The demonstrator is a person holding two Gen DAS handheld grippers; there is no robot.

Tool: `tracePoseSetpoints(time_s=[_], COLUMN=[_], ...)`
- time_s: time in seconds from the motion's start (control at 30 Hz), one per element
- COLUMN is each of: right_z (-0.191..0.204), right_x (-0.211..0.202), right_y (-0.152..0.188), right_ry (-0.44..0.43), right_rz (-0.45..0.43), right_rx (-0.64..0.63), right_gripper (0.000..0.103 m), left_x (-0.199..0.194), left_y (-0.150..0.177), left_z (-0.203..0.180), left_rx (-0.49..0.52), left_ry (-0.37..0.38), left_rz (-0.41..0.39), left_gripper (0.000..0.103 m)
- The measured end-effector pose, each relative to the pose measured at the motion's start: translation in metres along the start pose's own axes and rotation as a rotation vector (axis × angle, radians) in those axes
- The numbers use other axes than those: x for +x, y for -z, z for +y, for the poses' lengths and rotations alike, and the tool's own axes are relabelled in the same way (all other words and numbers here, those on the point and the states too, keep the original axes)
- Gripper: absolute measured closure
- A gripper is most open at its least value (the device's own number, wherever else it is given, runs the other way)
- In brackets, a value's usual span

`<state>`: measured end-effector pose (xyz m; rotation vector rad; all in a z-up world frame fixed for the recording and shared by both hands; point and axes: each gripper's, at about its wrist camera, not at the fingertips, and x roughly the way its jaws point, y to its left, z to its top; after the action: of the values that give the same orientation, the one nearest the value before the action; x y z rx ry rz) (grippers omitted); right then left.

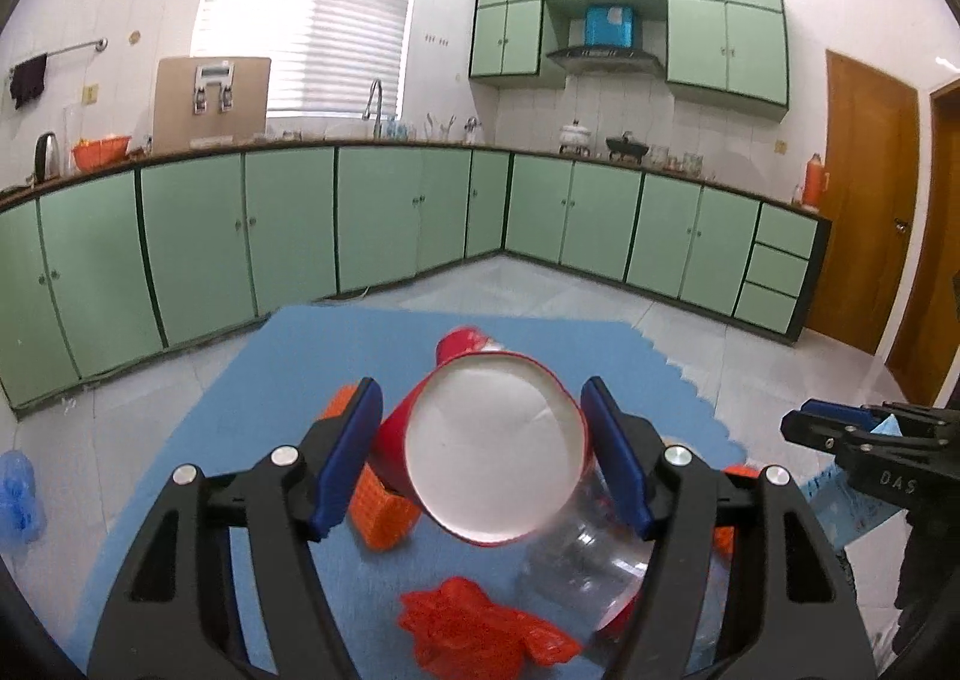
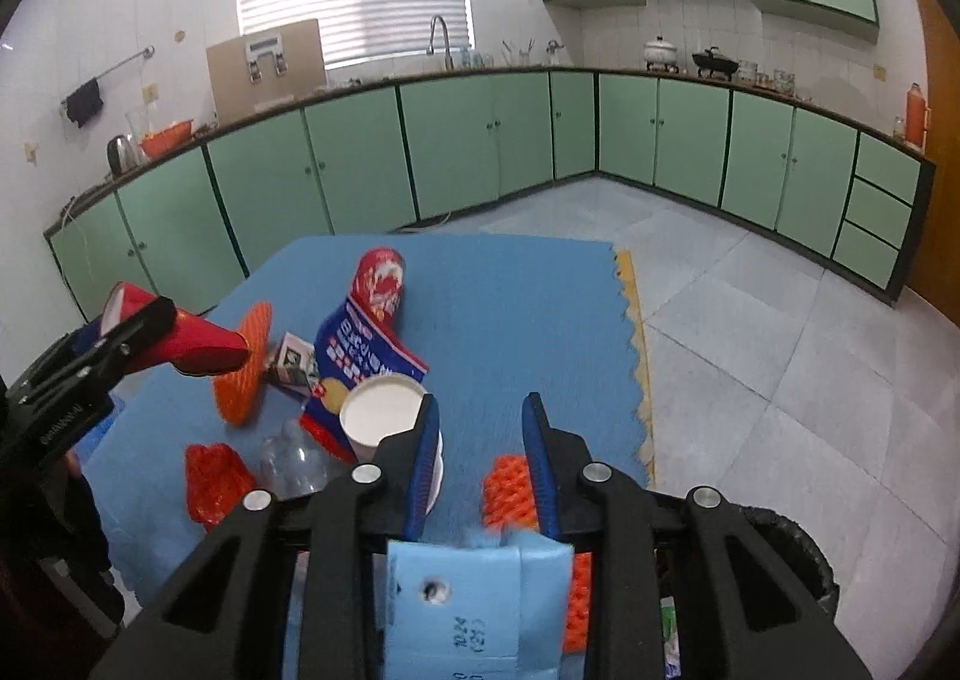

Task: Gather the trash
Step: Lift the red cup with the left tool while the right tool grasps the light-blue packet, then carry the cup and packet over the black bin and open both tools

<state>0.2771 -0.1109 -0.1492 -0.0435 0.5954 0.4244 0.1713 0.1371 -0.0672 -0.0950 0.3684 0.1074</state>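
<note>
My left gripper (image 1: 480,386) is shut on a red paper cup (image 1: 498,446) with a white inside, held on its side above the blue foam mat (image 1: 288,356). The right wrist view shows that left gripper (image 2: 138,332) with the red cup (image 2: 198,344) raised off the mat. My right gripper (image 2: 480,404) is shut on a light blue packet (image 2: 480,596), gripped low between the pads. Seen from the left wrist, the right gripper (image 1: 798,422) has the packet (image 1: 840,500) hanging below it. Trash on the mat: a clear bottle (image 2: 294,464), a red plastic bag (image 2: 210,476), a blue snack bag (image 2: 360,350).
Orange foam nets (image 2: 246,368) (image 2: 510,488), a white paper cup (image 2: 384,416) and a small carton (image 2: 294,362) also lie on the mat (image 2: 510,320). A black-lined bin (image 2: 798,548) stands at the lower right. Green cabinets (image 1: 288,224) line the walls. A blue bag (image 1: 18,494) lies on the tiled floor (image 2: 780,350).
</note>
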Motion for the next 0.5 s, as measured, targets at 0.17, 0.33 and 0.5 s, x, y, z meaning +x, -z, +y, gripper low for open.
tracePoseSetpoints(time_s=[0.17,0.33,0.5], right_z=[-0.01,-0.022,-0.037], right_x=[-0.017,-0.03,-0.046], right_y=[-0.005,-0.005,-0.003], right_ry=[-0.002,-0.01,-0.019], right_rz=[-0.031,-0.047,-0.064], right_rx=[0.013,0.039,0.076], right_gripper=[0.075,0.075,0.075], left_x=[-0.009,-0.01,-0.011], left_y=[-0.011,-0.013,-0.013], left_z=[-0.022,-0.051,-0.074], left_rx=[0.027,0.04,0.061], left_ry=[0.039,0.104,0.154], left_rz=[-0.038,-0.044,-0.05], left_gripper=[0.037,0.037,0.037])
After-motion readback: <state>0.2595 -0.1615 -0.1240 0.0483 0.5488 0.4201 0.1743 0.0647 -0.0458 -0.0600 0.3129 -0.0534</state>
